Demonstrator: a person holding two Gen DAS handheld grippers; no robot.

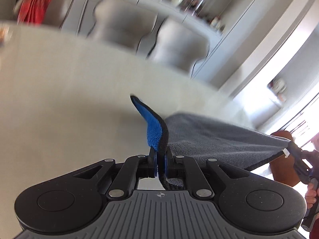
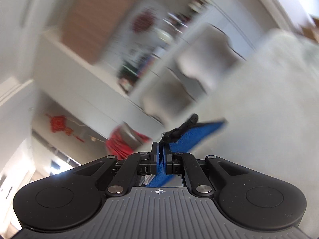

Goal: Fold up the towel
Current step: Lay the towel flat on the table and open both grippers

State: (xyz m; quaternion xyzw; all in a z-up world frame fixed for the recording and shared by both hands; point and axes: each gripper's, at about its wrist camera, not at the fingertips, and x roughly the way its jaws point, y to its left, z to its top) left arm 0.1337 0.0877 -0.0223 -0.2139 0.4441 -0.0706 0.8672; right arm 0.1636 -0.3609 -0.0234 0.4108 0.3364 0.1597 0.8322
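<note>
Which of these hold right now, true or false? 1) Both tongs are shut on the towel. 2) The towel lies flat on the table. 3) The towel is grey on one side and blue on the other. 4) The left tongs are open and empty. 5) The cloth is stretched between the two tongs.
1) True: the left tongs and the right tongs each pinch an edge of the towel.
2) False: it is held up in the air above the pale table.
3) True: grey pile shows on the span, blue on the turned corner.
4) False: they are shut on a black-bound towel edge.
5) True: in the left wrist view the grey span runs taut to the right tongs.
</note>
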